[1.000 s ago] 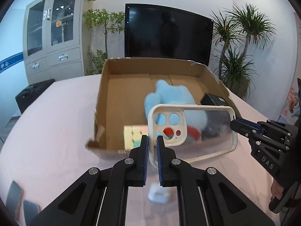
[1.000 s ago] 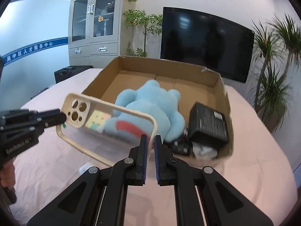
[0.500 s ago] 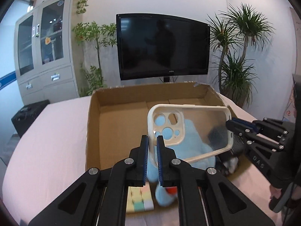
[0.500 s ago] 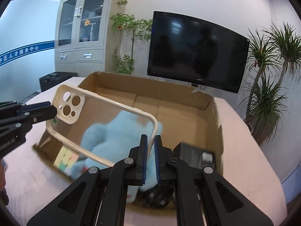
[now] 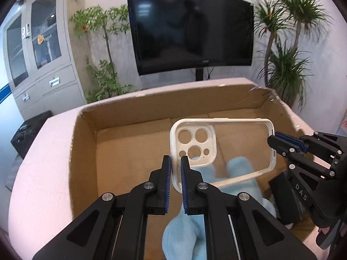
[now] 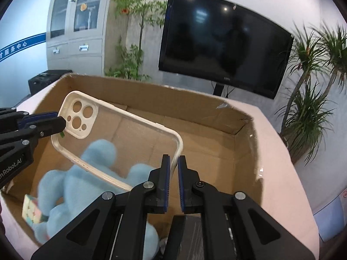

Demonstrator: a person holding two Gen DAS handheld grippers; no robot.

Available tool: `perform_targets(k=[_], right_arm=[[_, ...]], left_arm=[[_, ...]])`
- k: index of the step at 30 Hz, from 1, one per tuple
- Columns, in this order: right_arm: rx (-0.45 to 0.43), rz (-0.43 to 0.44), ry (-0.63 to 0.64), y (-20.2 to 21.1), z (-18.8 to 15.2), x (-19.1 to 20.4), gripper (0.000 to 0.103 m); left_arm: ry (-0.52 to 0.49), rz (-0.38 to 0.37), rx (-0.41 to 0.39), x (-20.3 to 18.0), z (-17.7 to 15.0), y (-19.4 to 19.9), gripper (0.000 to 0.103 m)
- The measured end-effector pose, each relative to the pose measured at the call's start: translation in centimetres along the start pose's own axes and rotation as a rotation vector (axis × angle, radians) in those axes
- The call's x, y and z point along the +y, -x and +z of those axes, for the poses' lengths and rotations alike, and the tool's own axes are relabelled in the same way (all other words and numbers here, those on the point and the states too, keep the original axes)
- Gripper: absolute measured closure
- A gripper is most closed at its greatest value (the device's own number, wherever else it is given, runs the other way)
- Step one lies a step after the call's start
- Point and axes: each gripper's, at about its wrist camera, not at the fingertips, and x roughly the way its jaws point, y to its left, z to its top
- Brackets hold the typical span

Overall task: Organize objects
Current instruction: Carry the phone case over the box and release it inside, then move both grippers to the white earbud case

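A clear phone case with a cream rim [image 5: 238,149] [image 6: 130,138] hangs in the air over the open cardboard box [image 5: 134,112] [image 6: 216,112]. My left gripper [image 5: 175,173] is shut on the case's camera-hole end. My right gripper [image 6: 174,173] is shut on the opposite end; it shows at the right of the left wrist view [image 5: 275,138]. Below the case a blue plush toy [image 5: 236,173] [image 6: 86,179] lies in the box. A pastel puzzle cube [image 6: 30,212] sits at the box's near left corner.
A black box [image 5: 284,197] [image 6: 195,238] lies in the cardboard box's near right part. The box stands on a pink-covered table [image 5: 43,173]. Behind stand a TV [image 5: 190,30], potted plants [image 5: 288,49] and a grey cabinet [image 5: 39,49].
Both grippers have carried the case forward and upward from the box's near edge to above its middle. The plush and cube have slid toward the bottom of the views.
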Motion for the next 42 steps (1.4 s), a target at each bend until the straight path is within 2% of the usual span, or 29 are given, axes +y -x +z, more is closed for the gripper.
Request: perform_targets(k=[8, 11, 14, 16, 17, 18, 19, 20, 23, 25, 27, 29, 30, 33, 35, 38, 40, 42], right_arm=[[0.073, 0.012, 0.004, -3.5, -0.7, 0.6, 0.097], [0.092, 0.024, 0.001, -3.7, -1.2, 0.6, 0.094], [0.086, 0.0, -0.009, -2.4, -1.5, 0.3, 0.091], [0.072, -0.021, -0.002, -1.1, -1.3, 0.4, 0.09], [0.058, -0.021, -0.007, 0.2, -1.4, 0.3, 0.084], [0.049, -0.009, -0.014, 0.9, -1.3, 0.3, 0.067], [0.032, 0.018, -0.03, 1.9, -1.4, 0.3, 0.056], [-0.001, 0.054, -0.048, 3.4, -1.7, 0.4, 0.041], [-0.07, 0.062, -0.053, 6.5, -2.2, 1.3, 0.039], [-0.082, 0.114, -0.068, 8.0, -2.9, 1.9, 0.039], [-0.076, 0.213, -0.054, 9.3, -4.2, 3.0, 0.039], [-0.061, 0.325, 0.011, 10.3, -6.1, 4.7, 0.039], [-0.046, 0.374, 0.034, 10.5, -7.1, 5.5, 0.039], [0.042, 0.593, 0.134, 10.4, -11.5, 8.1, 0.04], [0.103, 0.681, 0.239, 10.0, -14.7, 10.1, 0.04], [0.159, 0.741, 0.342, 9.1, -18.0, 12.3, 0.045], [0.172, 0.761, 0.395, 8.8, -19.0, 13.8, 0.045], [0.162, 0.737, 0.448, 8.3, -19.3, 15.3, 0.045]], left_arm=[[0.016, 0.037, 0.044, -0.6, -1.4, -3.8, 0.097], [0.014, 0.063, 0.03, -0.7, -2.4, -3.1, 0.092], [0.02, 0.076, 0.001, 0.4, -2.9, -0.3, 0.073], [0.04, 0.074, -0.035, 1.5, -3.3, 2.2, 0.041], [0.063, 0.061, -0.06, 2.5, -3.7, 3.9, 0.034], [0.077, 0.049, -0.074, 3.2, -4.2, 5.0, 0.027], [0.085, 0.039, -0.077, 3.8, -4.7, 6.0, 0.027], [0.088, 0.034, -0.073, 4.5, -5.6, 7.1, 0.027], [0.101, 0.038, -0.06, 5.8, -8.6, 9.8, 0.027], [0.079, 0.016, -0.043, 5.9, -10.8, 11.2, 0.027], [0.031, 0.009, -0.001, 5.5, -13.7, 12.0, 0.027], [0.004, -0.007, 0.044, 5.1, -17.0, 12.5, 0.027], [0.004, -0.028, 0.064, 5.0, -18.5, 12.6, 0.027], [0.039, -0.091, 0.142, 4.9, -23.6, 13.0, 0.027], [0.088, -0.091, 0.168, 5.6, -26.2, 13.4, 0.027], [0.164, -0.095, 0.193, 6.7, -28.6, 14.3, 0.027], [0.151, -0.107, 0.205, 6.6, -29.5, 14.8, 0.027], [0.136, -0.113, 0.21, 6.1, -29.9, 15.2, 0.027]])
